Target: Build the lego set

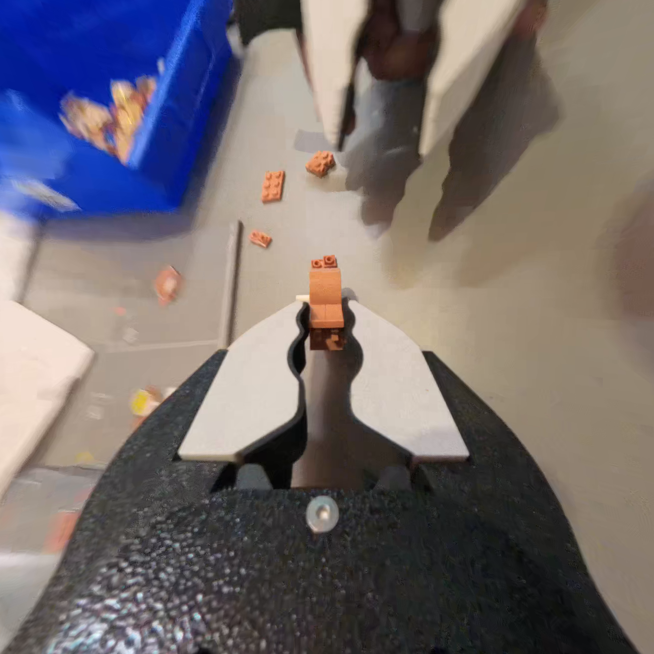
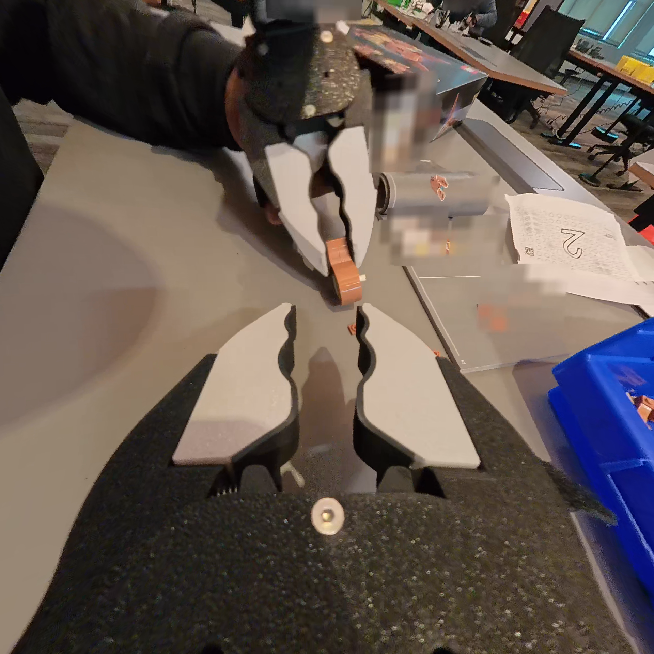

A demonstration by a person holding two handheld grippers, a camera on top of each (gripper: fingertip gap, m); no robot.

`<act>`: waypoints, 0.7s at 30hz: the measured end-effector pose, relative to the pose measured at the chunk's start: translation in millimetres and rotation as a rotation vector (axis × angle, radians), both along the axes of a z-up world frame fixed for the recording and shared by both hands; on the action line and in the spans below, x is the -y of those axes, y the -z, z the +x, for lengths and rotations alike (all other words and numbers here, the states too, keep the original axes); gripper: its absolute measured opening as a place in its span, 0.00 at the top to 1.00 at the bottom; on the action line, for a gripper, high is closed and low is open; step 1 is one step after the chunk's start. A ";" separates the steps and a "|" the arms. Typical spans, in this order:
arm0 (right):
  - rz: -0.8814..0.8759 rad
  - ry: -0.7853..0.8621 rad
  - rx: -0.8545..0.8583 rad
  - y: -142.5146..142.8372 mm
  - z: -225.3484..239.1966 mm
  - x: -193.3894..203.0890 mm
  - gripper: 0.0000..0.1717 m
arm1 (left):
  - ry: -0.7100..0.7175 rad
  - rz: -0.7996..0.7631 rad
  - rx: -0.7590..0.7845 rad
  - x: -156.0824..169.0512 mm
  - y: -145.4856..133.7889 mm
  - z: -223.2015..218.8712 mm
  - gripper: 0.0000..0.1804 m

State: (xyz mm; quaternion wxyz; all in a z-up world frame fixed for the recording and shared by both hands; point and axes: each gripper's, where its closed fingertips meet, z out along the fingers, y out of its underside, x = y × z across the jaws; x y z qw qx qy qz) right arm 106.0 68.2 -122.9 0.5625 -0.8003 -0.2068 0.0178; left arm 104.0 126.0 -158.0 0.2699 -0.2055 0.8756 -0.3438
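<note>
We note the left tongs (image 1: 325, 318) pinching a small orange-brown brick assembly (image 1: 325, 300), both pads (image 1: 269, 339) pressed on its rear end only, most of it jutting past the tips, low over the grey counter (image 1: 495, 354). A pale peg (image 1: 301, 298) sticks out of its side. With so short a hold, we judge any bump could swivel or drop it. The right tongs (image 2: 325, 315) stand spread and hold nothing, tips just short of the assembly; a tiny orange piece (image 2: 352, 329) lies on the counter against the inner edge of one pad (image 2: 389, 354), and could be nudged away. Loose orange bricks (image 1: 273, 186) lie beyond, a blue bin (image 2: 608, 407) to one side. The left view is blurred, so contact with the counter is unclear.
</note>
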 end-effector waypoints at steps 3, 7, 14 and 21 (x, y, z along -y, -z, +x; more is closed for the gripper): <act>0.017 0.018 -0.070 -6.1 4.3 -0.8 0.81 | 0.179 0.265 0.245 6.1 1.0 -6.3 0.90; 0.021 0.055 -0.163 -11.1 13.1 -2.0 0.82 | 0.220 0.302 0.255 11.5 9.6 -10.3 0.87; 0.011 0.075 -0.277 -14.5 20.9 -2.8 0.82 | 0.234 0.108 0.123 10.9 6.6 -19.4 0.80; 0.007 0.085 -0.304 -14.8 23.3 -3.1 0.81 | 0.215 -0.223 -0.038 10.4 -14.5 -25.0 0.72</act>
